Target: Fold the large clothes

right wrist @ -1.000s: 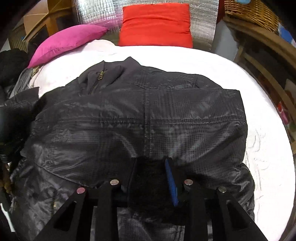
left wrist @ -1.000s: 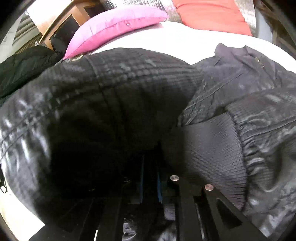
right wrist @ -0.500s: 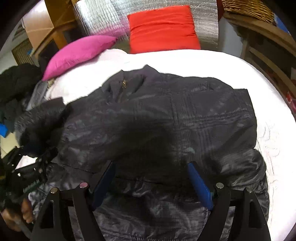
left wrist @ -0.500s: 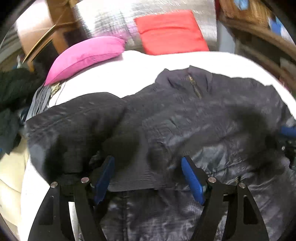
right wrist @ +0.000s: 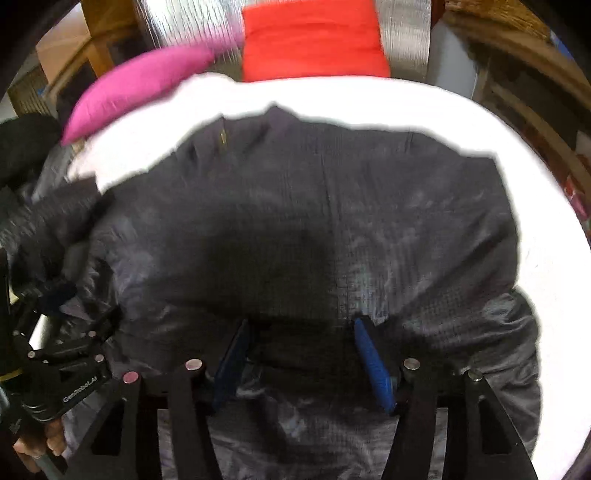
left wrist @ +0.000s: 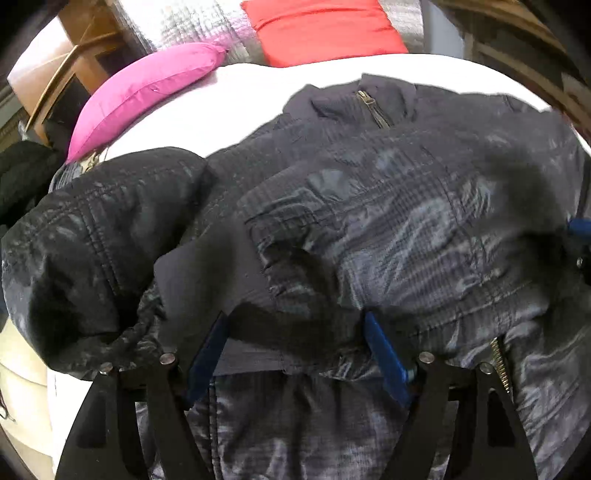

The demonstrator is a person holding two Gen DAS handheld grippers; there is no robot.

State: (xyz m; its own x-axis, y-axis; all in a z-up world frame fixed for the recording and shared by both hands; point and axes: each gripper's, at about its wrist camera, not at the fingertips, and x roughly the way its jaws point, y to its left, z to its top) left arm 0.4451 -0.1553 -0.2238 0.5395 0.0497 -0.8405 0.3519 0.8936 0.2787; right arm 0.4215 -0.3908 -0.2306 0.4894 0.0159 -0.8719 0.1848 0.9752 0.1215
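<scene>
A large black quilted jacket (left wrist: 388, 206) lies on the white bed (left wrist: 236, 107), collar and brass zipper (left wrist: 373, 110) toward the pillows. Both sleeves are folded in over the body; the left sleeve's ribbed cuff (left wrist: 207, 273) lies just ahead of my left gripper (left wrist: 295, 354). That gripper is open, its blue pads either side of the fabric near the hem. My right gripper (right wrist: 303, 354) is open too, over the jacket (right wrist: 332, 221) near its lower edge. The left gripper tool (right wrist: 62, 376) shows at the right view's lower left.
A pink pillow (left wrist: 147, 88) and a red cushion (left wrist: 325, 29) lie at the head of the bed against a silver quilted backing (left wrist: 184, 26). Dark clothes (left wrist: 22, 173) are piled at the left edge. Wooden furniture (right wrist: 517, 74) stands to the right.
Both grippers have opened and let go of the sleeves, which now lie folded over the jacket body. Both grippers have drawn back toward the hem.
</scene>
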